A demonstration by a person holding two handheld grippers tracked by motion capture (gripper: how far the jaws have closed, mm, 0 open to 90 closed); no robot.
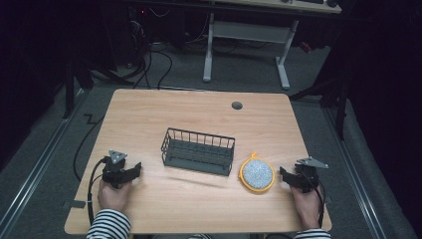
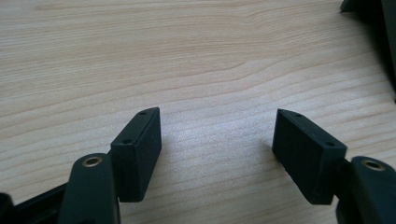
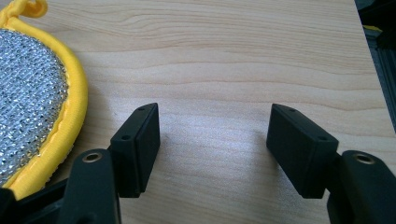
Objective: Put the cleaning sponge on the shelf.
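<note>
Right hand-held gripper [image 1: 282, 175]: released, black jaws standing well apart over bare wood with nothing between them, resting low at the right edge of the light wooden surface [image 1: 199, 107], jaw tips pointing left toward the middle.
Left hand-held gripper [image 1: 137, 169]: also released, jaws wide and empty in its own view, sitting at the near left of the surface with its tips pointing right.
Thing in hand's reach: a round scouring pad of silver mesh with a yellow fabric rim [image 1: 257, 174], lying flat on the surface just right of centre, near the front.
Pad from the right hand-held gripper: just beside it, straight ahead of the jaw tips as the high view has it; in the right gripper view the pad [image 3: 32, 93] sits off to the left of the left jaw, not between the two, so the tips are not yet lined up on it.
Pad's shape: a disc with no long axis; a small yellow hanging loop [image 1: 254, 155] juts from its far edge, pointing away from the person.
Dark grey wire basket [image 1: 198, 150]: a long rectangle lying across the middle of the surface, long axis running left to right; its right end is just beside the pad, apart from it.
Nearer hand: the right, by a wide margin; the basket lies between the left hand-held gripper and the pad.
Likely hinge of the next move: a swing of the right jaws toward the pad's yellow rim.
</note>
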